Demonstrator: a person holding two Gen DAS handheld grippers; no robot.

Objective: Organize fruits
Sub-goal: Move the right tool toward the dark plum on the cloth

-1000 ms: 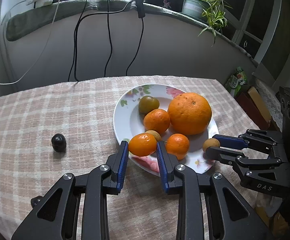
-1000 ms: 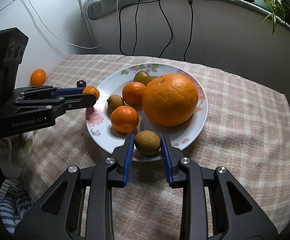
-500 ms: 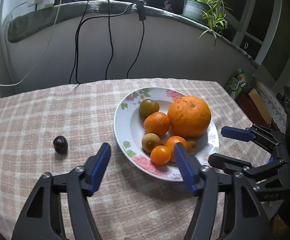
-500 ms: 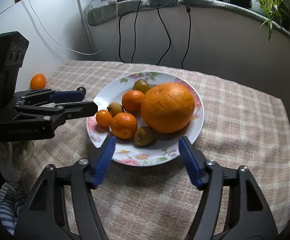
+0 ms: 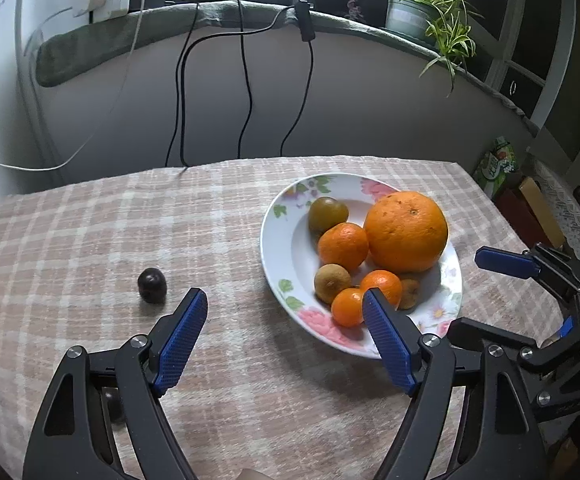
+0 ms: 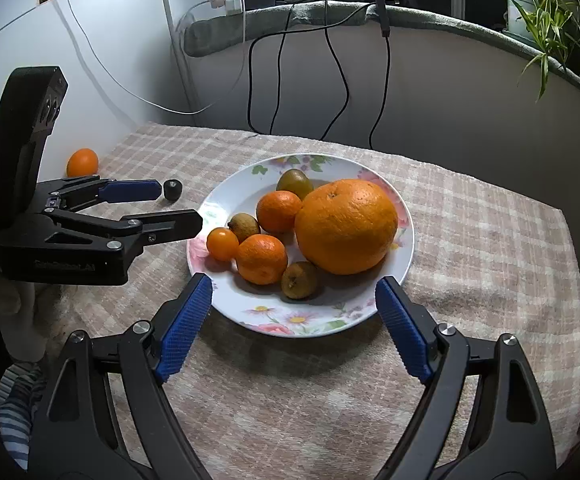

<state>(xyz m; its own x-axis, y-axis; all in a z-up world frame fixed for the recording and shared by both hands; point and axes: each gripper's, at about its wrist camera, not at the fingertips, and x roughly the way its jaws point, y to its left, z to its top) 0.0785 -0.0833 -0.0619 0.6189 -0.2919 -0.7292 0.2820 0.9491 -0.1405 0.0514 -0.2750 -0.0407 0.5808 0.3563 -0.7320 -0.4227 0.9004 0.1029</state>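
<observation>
Both tools are released: the left gripper (image 5: 285, 322) and the right gripper (image 6: 294, 312) stand with jaws spread wide and nothing between them, each hovering just short of the near rim of the floral plate (image 6: 226, 304). Loose fruit left on the checked tablecloth (image 5: 90, 240): one dark plum-like fruit (image 5: 152, 285) near the left gripper, and one orange fruit (image 6: 82, 162) at the far left edge of the cloth, well apart from the plate. Plate contents, counted: one large orange (image 6: 345, 226), two mandarins (image 6: 262, 259), one small kumquat-like orange fruit (image 6: 222, 243), one green-yellow round fruit (image 6: 294, 182), two brown kiwi-like fruits (image 6: 299, 279); seven pieces in all. Hazards, by judgement: the plate is crowded on its near side, so a further fruit set there may find no seat and roll off over the low rim. The kumquat-like fruit lies close to the rim and may be nudged out by a jaw tip. The round dark fruit may roll away if the jaws close off-centre. The orange fruit at the cloth edge may be pushed off the table by a reach from the plate side.
</observation>
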